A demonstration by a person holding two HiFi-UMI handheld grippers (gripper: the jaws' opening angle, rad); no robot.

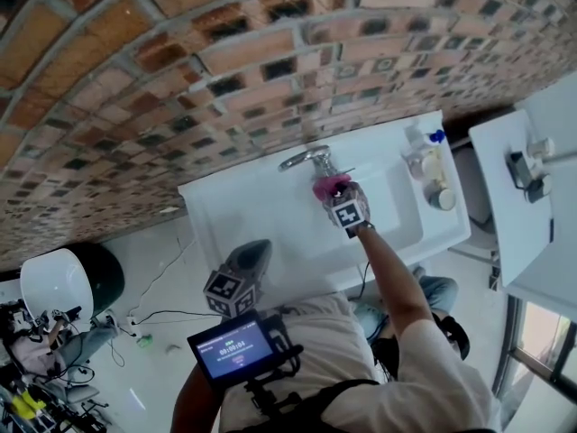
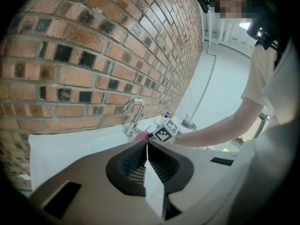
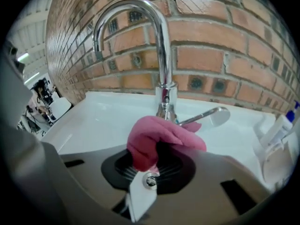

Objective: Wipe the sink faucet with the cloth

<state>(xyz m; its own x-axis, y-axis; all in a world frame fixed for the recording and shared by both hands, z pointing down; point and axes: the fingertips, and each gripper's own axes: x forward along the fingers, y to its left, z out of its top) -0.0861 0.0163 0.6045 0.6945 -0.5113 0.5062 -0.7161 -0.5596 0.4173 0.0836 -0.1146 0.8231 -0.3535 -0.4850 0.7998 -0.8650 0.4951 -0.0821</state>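
Observation:
A chrome gooseneck faucet [image 3: 159,55] with a side lever [image 3: 213,116] rises from the back of the white sink [image 3: 103,118] against a brick wall. My right gripper [image 3: 152,149] is shut on a pink cloth [image 3: 157,137], which bulges out of the jaws just in front of the faucet base; whether it touches the base I cannot tell. The head view shows the cloth [image 1: 329,186] beside the faucet [image 1: 306,159]. My left gripper [image 1: 248,264] hangs back near the sink's front edge, shut with nothing in it; in its own view the jaws [image 2: 146,146] meet.
Bottles and a tube [image 1: 428,161] stand at the sink's right end, the blue-capped one [image 3: 281,125] close to my right gripper. A second white unit [image 1: 527,215] lies further right. A white bin [image 1: 59,282] and cables are on the floor at left.

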